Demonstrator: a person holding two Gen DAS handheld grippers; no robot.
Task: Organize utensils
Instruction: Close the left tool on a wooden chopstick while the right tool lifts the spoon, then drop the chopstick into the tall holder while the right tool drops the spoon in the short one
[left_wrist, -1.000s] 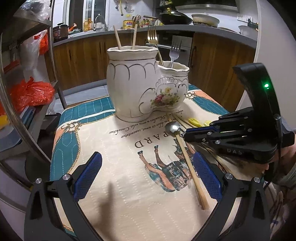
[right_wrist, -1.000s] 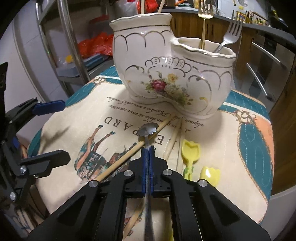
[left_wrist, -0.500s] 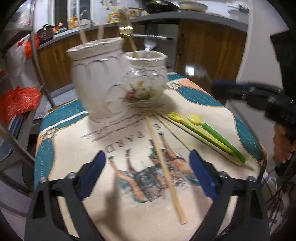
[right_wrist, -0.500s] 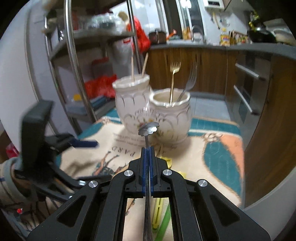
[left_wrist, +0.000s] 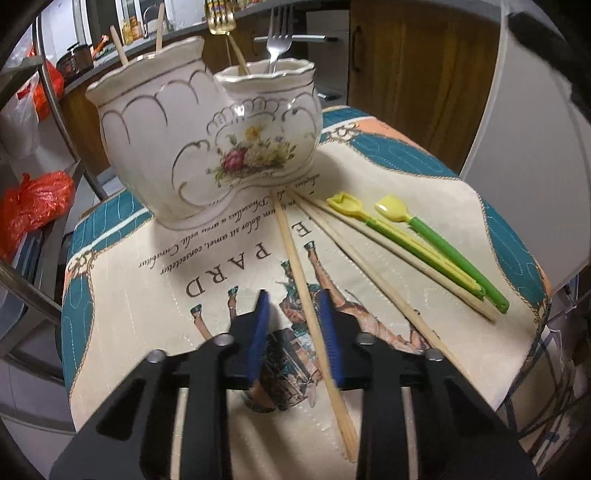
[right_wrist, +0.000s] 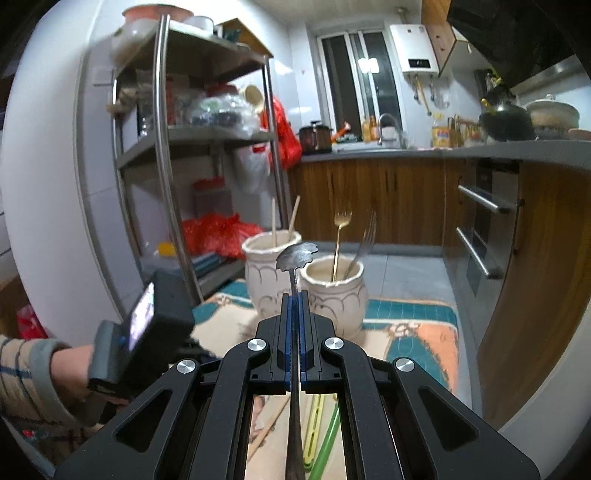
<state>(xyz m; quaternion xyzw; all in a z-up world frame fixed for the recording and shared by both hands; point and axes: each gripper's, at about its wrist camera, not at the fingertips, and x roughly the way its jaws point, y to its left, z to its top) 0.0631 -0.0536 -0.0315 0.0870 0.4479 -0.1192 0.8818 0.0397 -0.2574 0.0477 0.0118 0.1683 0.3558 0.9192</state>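
Note:
A white floral ceramic holder (left_wrist: 207, 147) with two compartments stands at the back of the printed tablecloth (left_wrist: 147, 332). Two chopsticks stand in its taller part, a gold fork (right_wrist: 338, 236) and a silver fork in the lower part. My left gripper (left_wrist: 295, 336) is low over the cloth and its jaws are closing. A loose wooden chopstick (left_wrist: 295, 258) runs between them, close to the right pad, with a gap to the left pad. My right gripper (right_wrist: 294, 299) is shut on the handle of a metal spoon (right_wrist: 297, 254) and holds it up in the air in front of the holder (right_wrist: 306, 288).
Two more chopsticks (left_wrist: 369, 273) and two plastic spoons, yellow (left_wrist: 406, 236) and green (left_wrist: 454, 254), lie right of the left gripper. The cloth's right edge drops off near them. A steel shelf rack (right_wrist: 162, 147) stands at the left and wooden cabinets (right_wrist: 406, 199) behind.
The left gripper has dropped forward over the loose chopstick and its jaws have narrowed from wide open. The right gripper has risen with the spoon and left the left wrist view.

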